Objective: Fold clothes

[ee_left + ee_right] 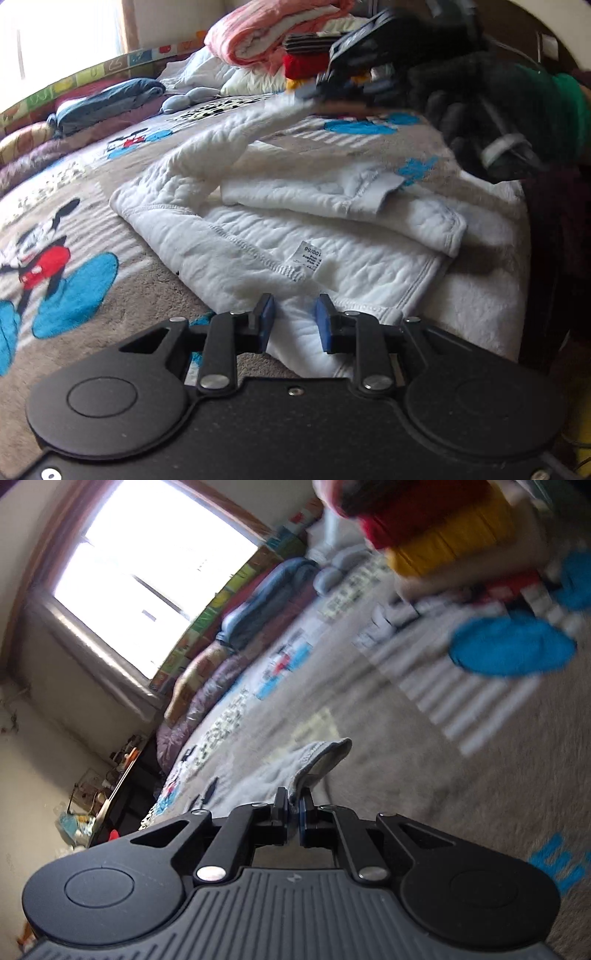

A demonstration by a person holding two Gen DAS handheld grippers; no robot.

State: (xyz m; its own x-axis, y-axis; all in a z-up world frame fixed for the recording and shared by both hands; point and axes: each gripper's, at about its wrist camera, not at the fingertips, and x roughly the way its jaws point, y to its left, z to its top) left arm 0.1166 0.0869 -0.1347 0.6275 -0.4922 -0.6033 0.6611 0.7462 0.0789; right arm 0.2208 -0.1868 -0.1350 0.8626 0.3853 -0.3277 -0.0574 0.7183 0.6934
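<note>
Left tool hangs parted; right tool pinched, raised and tilted.

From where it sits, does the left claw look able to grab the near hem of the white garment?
Probably yes. The left claw is open right over the white garment's near hem, with nothing between them. The right claw grips a sleeve cuff farther off.

cartoon blanket | pink quilt | bright window | cluttered dark shelf
</note>
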